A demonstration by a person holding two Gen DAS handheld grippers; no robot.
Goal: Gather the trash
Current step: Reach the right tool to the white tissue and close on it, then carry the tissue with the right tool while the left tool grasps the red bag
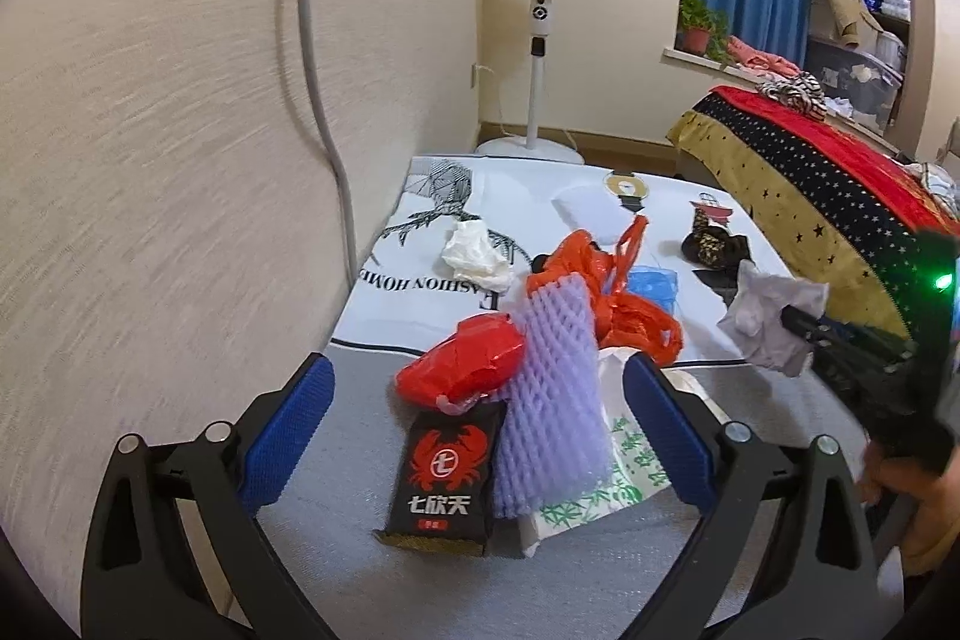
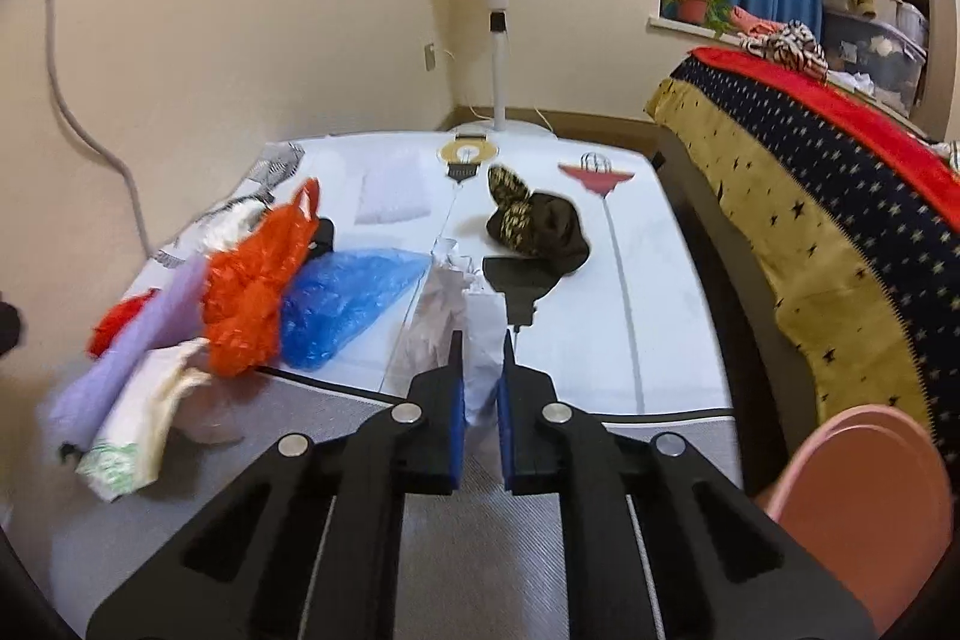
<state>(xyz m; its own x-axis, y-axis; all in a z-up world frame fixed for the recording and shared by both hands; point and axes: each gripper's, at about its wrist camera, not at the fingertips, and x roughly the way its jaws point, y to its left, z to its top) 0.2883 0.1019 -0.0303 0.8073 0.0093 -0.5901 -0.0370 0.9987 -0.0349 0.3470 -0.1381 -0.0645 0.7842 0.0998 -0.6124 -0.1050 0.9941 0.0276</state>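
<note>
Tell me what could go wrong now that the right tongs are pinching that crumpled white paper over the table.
1. The right tongs hold only an edge of the crumpled white paper; it may slip out on the way to the pink plastic bin.
2. The open left tongs face a heap: black crab-print carton, purple foam net sleeve, red plastic wrapper. Closing could catch several items or push them off the table.
</note>
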